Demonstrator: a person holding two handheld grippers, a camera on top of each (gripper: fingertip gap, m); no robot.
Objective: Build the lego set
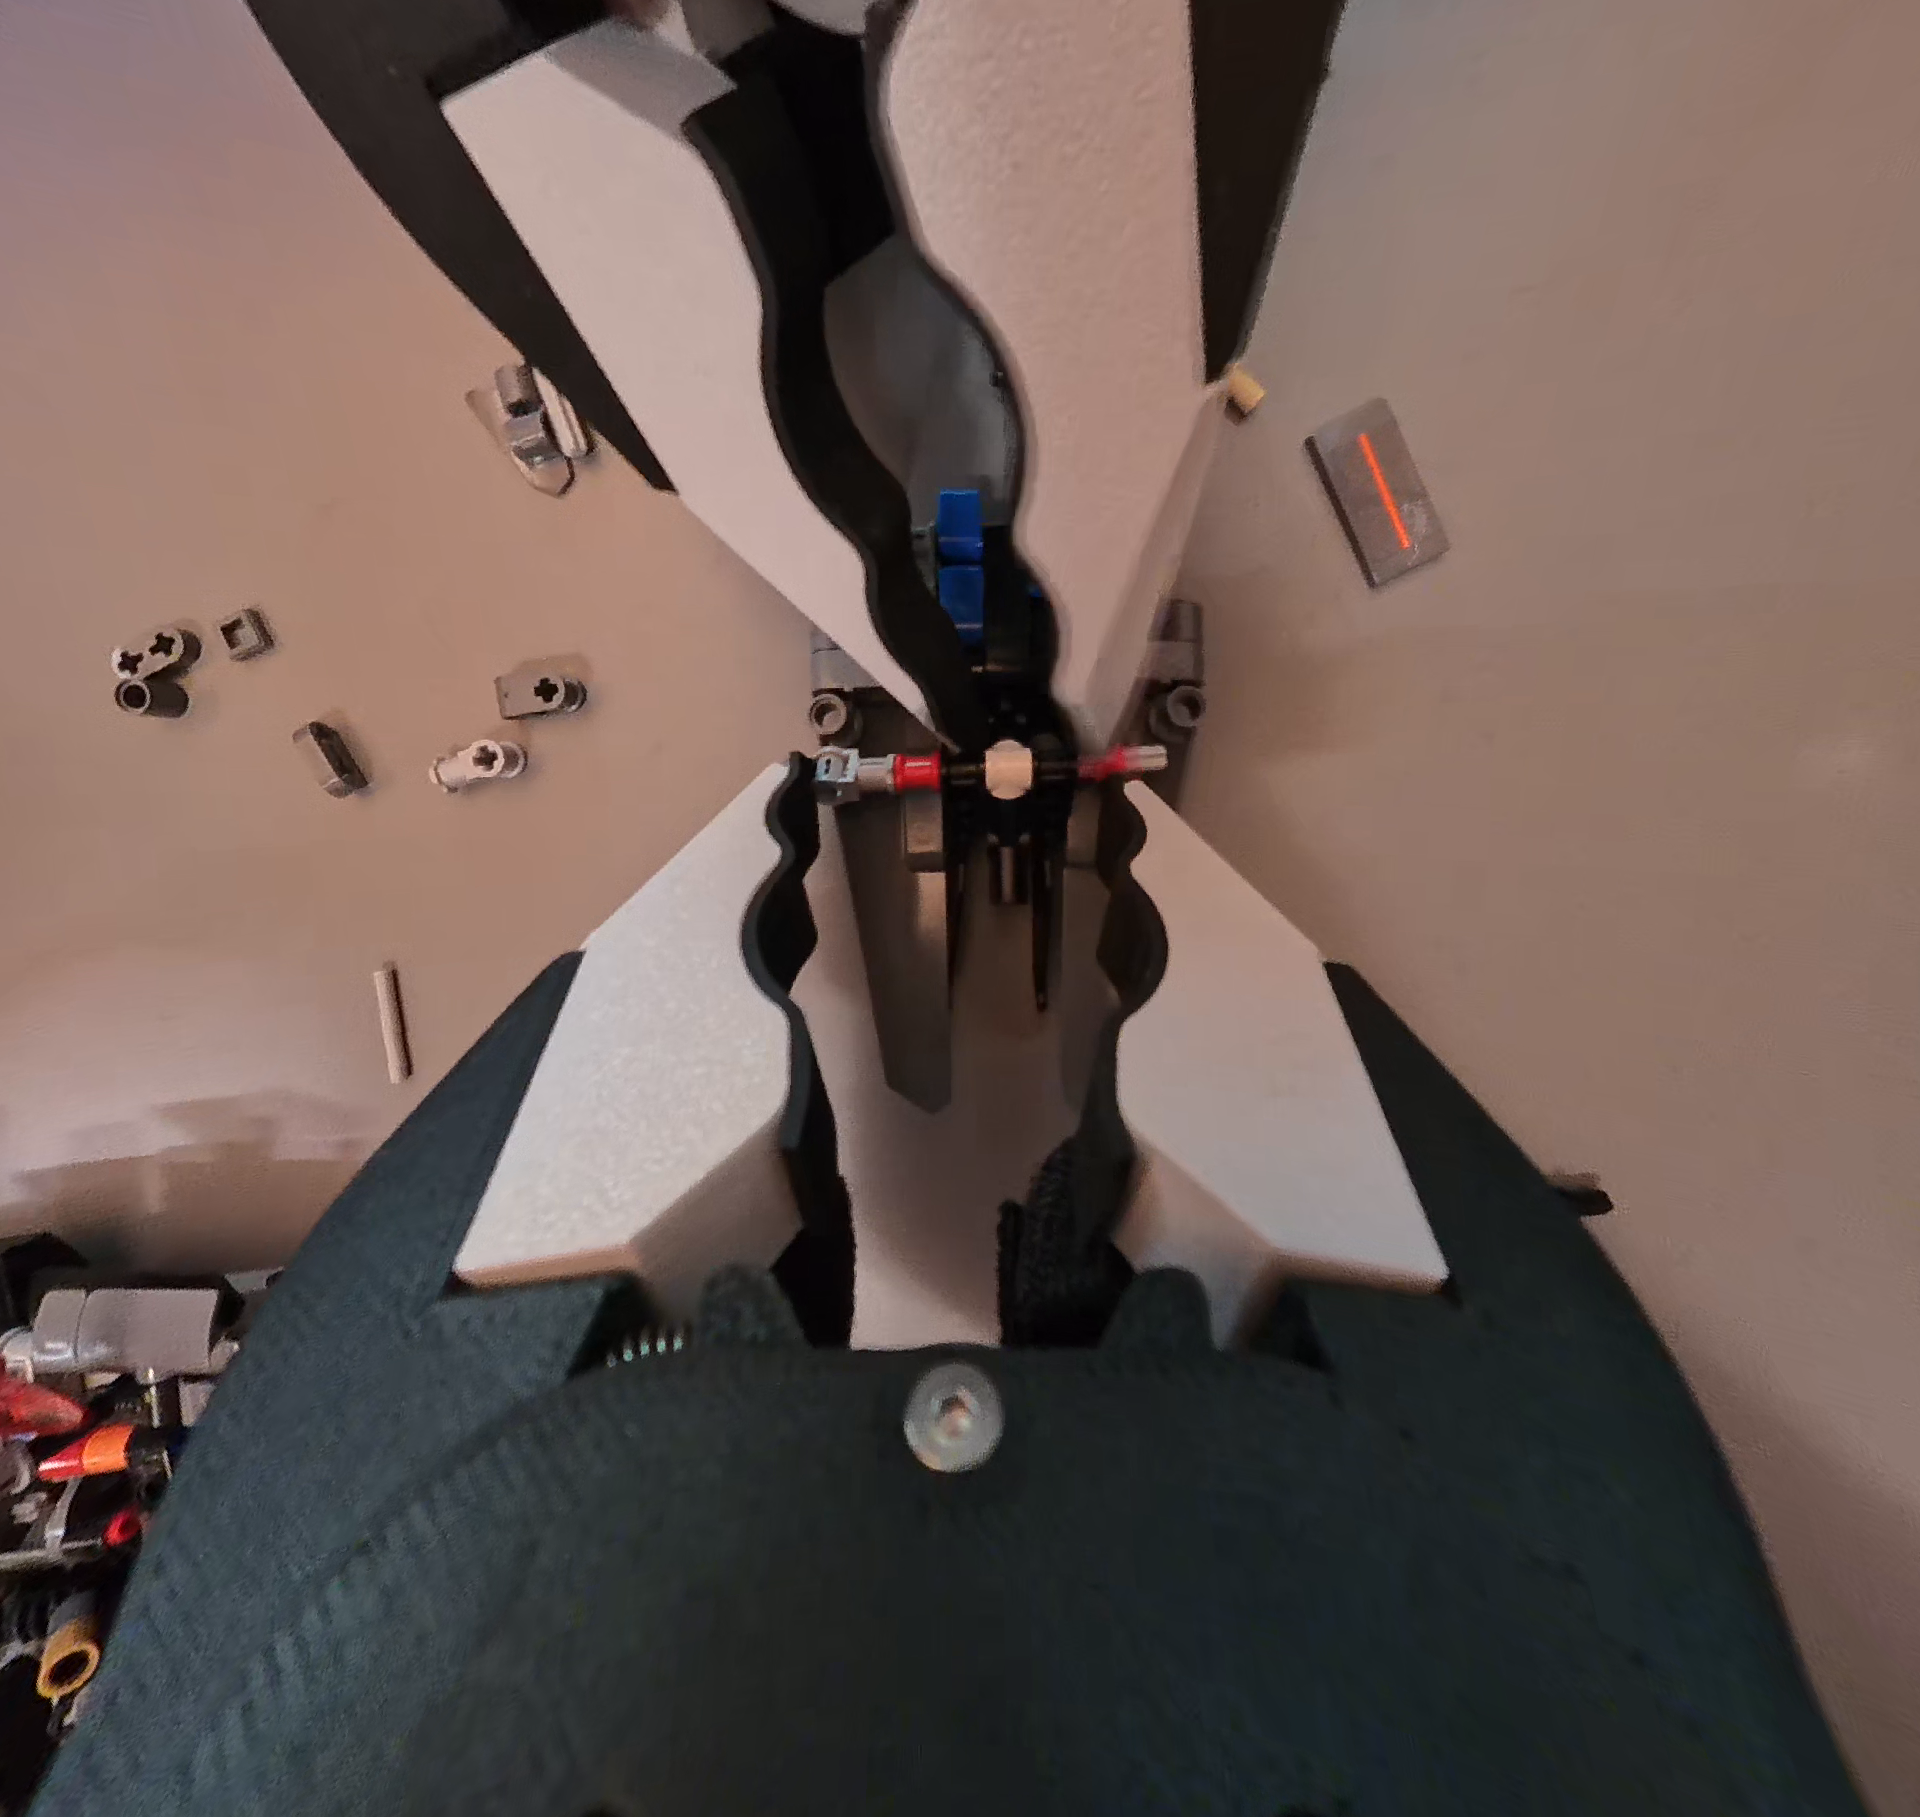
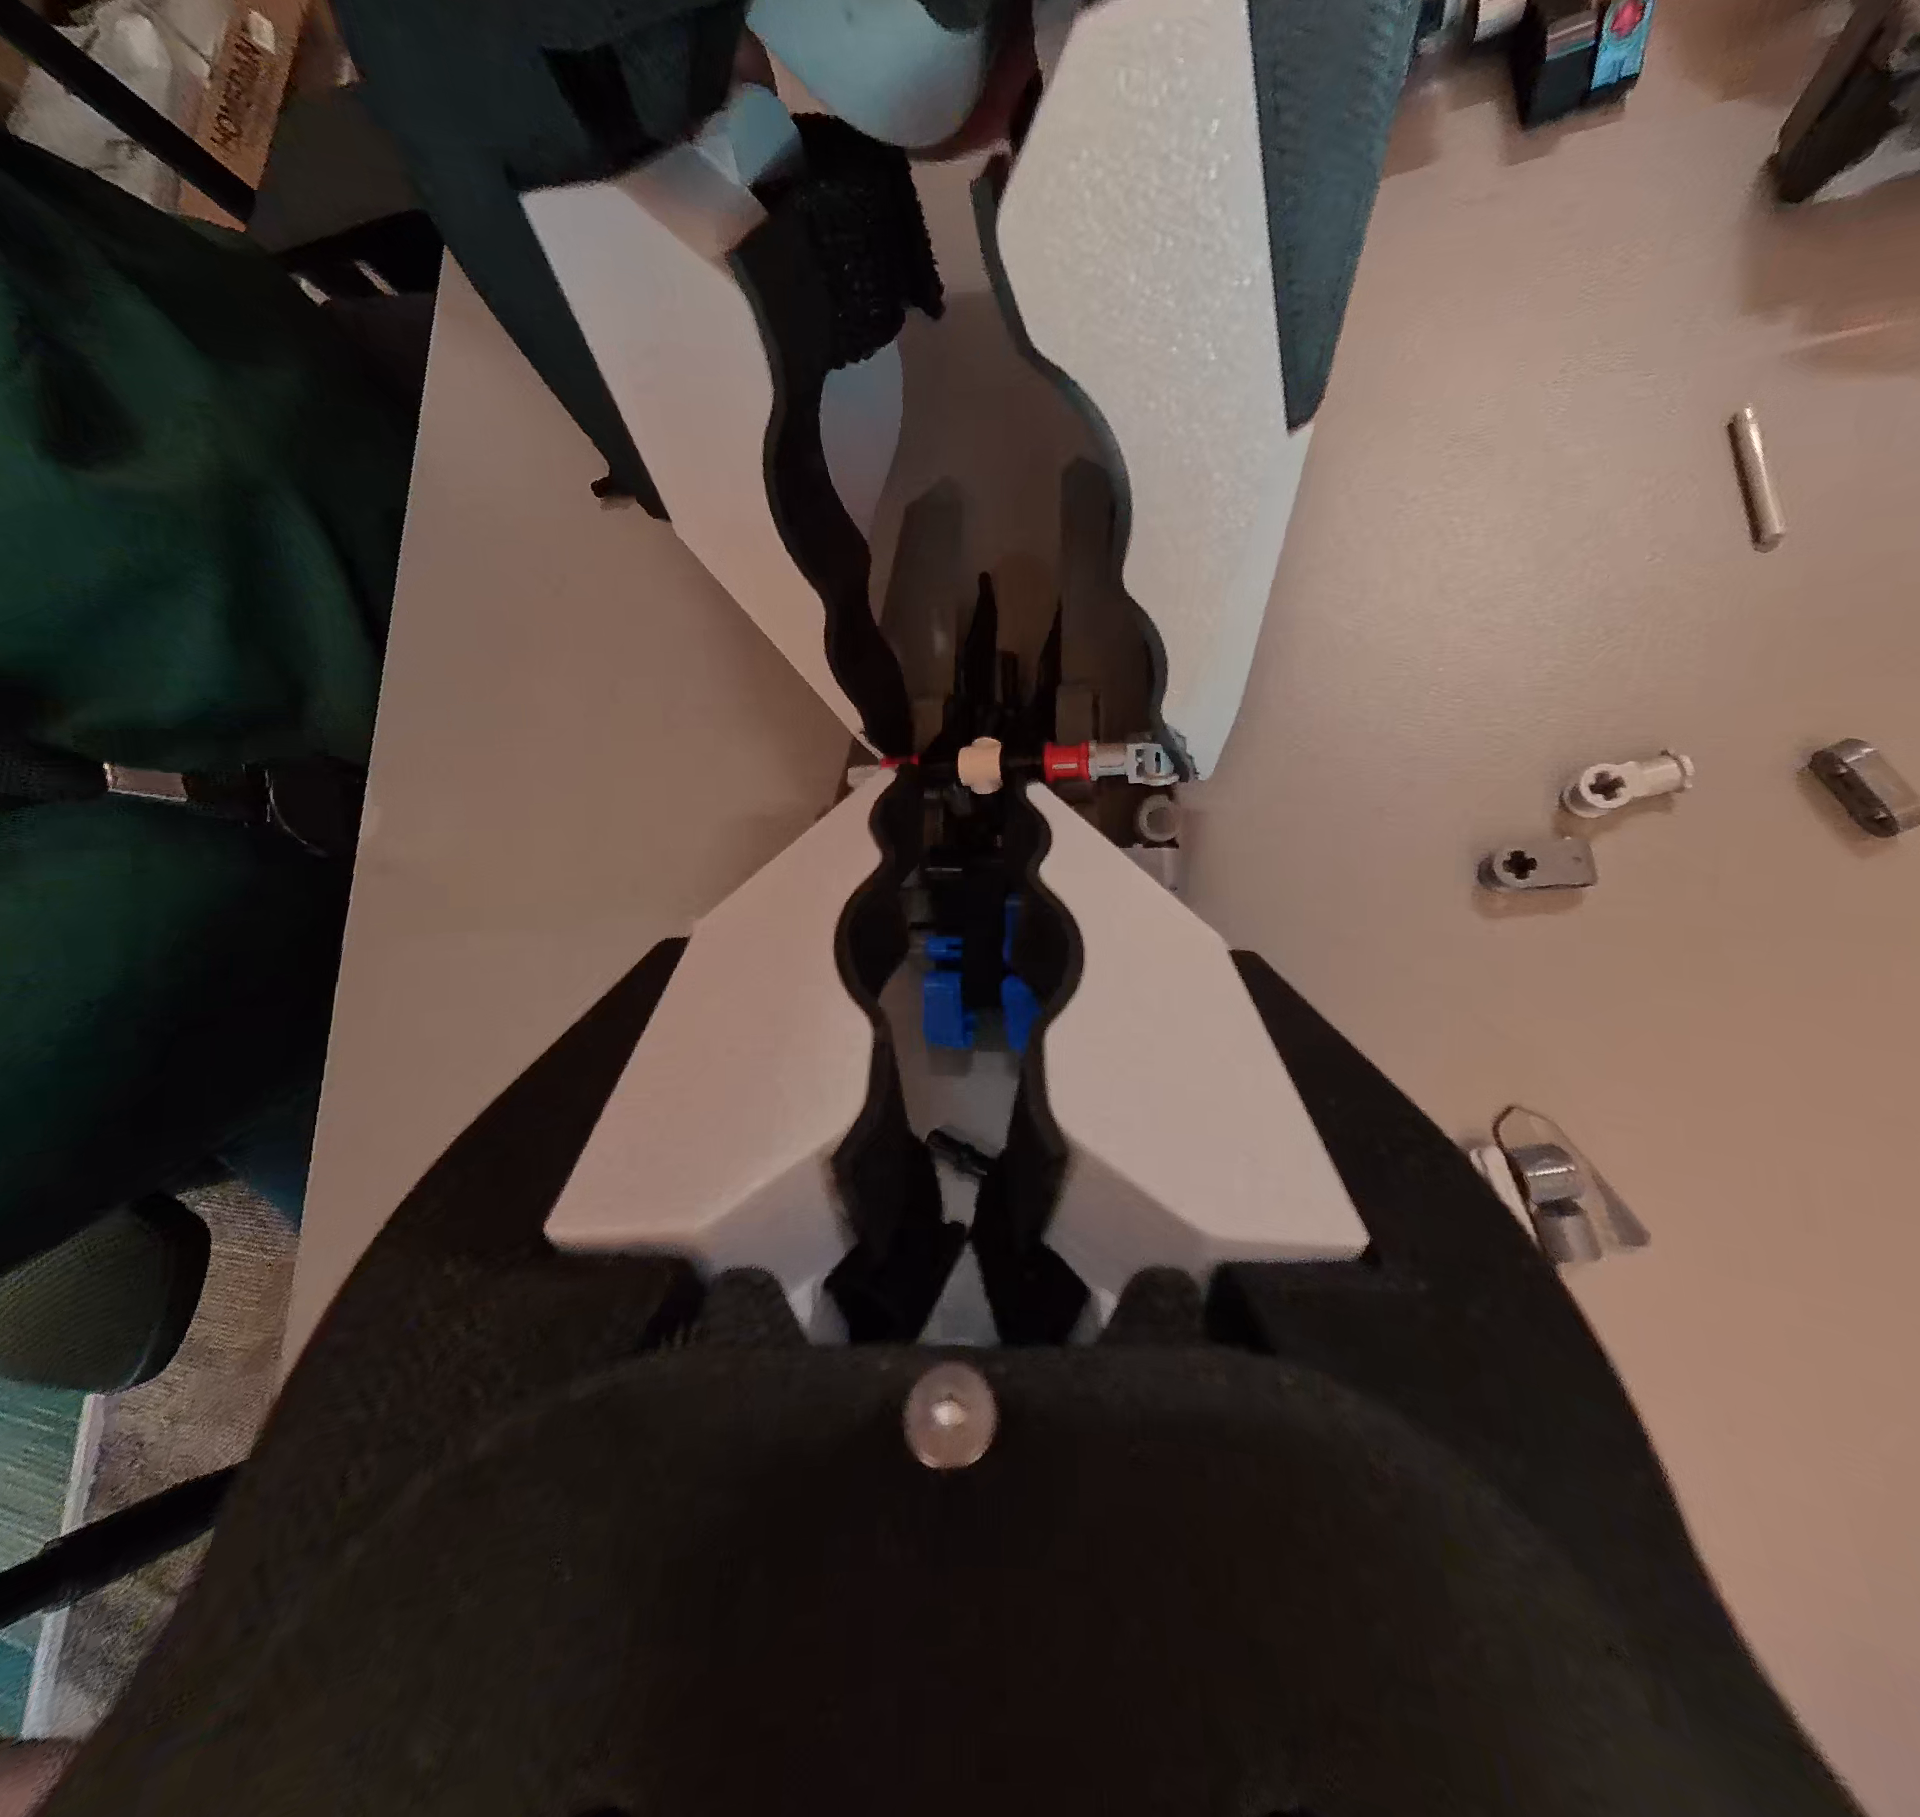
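Note:
A small lego assembly [image 1: 1003,801] hangs between my two grippers, which face each other. It has black beams, blue pieces [image 1: 958,562], grey panels and a black cross axle with red bushes [image 1: 916,770] and a pale knob [image 1: 1006,768]. My left gripper [image 1: 961,785] comes from below, its fingers closed on the grey sides at the axle's ends. My right gripper [image 1: 1008,728] comes from above, shut on the black and blue core. In the right wrist view my right gripper [image 2: 961,801] clamps the assembly [image 2: 971,978], and the left gripper [image 2: 1029,749] holds the far end.
Loose grey connectors [image 1: 545,692] [image 2: 1538,868], a grey axle [image 1: 393,1024] [image 2: 1756,479], a bagged part [image 1: 530,422] and a grey tile with an orange line [image 1: 1377,494] lie on the beige table [image 1: 1610,936]. A parts pile [image 1: 73,1435] sits lower left. A person in green [image 2: 156,520] is by the table edge. My left and right fingertips are right by each other.

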